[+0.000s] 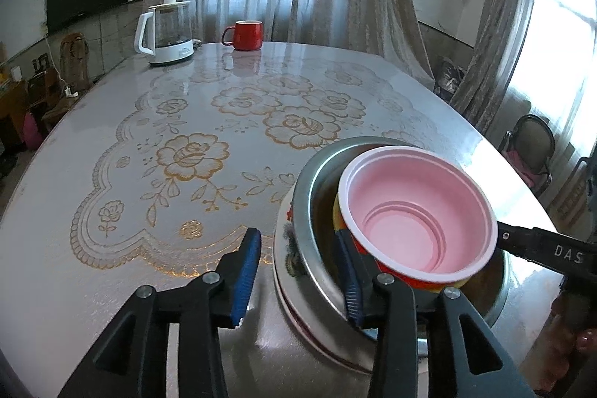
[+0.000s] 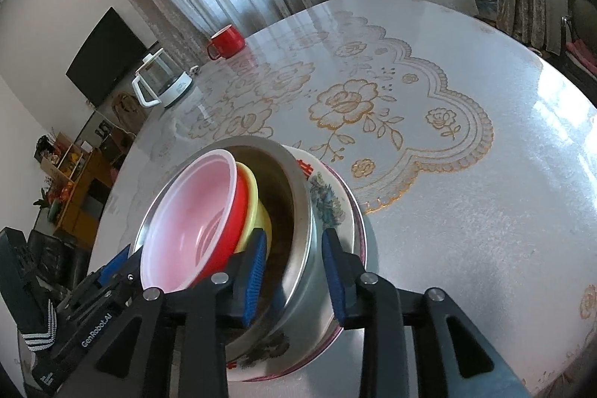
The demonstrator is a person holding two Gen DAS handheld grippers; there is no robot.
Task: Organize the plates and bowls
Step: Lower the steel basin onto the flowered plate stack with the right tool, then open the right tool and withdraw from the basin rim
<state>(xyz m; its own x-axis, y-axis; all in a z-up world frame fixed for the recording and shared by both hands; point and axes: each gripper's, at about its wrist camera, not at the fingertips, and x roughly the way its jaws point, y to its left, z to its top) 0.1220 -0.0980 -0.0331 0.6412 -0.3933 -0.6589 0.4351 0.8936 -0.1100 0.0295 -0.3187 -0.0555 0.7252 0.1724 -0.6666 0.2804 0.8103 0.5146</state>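
Observation:
A stack stands near the table's front edge: a patterned white plate [image 1: 285,245] [image 2: 328,200] at the bottom, a steel bowl [image 1: 309,196] [image 2: 298,211] on it, and inside that a yellow bowl [image 2: 257,204] holding a red bowl with a pink inside [image 1: 414,215] [image 2: 194,219]. My left gripper [image 1: 298,271] is open, its jaws astride the steel bowl's near wall. My right gripper [image 2: 294,271] is open, its jaws astride the steel bowl's wall on the opposite side; its black finger also shows in the left wrist view [image 1: 541,245].
A red mug [image 1: 244,35] [image 2: 225,41] and a glass kettle on a white base [image 1: 166,32] [image 2: 162,79] stand at the table's far edge. The table [image 1: 186,137] [image 2: 466,193] has a floral cover. Chairs [image 1: 530,148] stand to the right.

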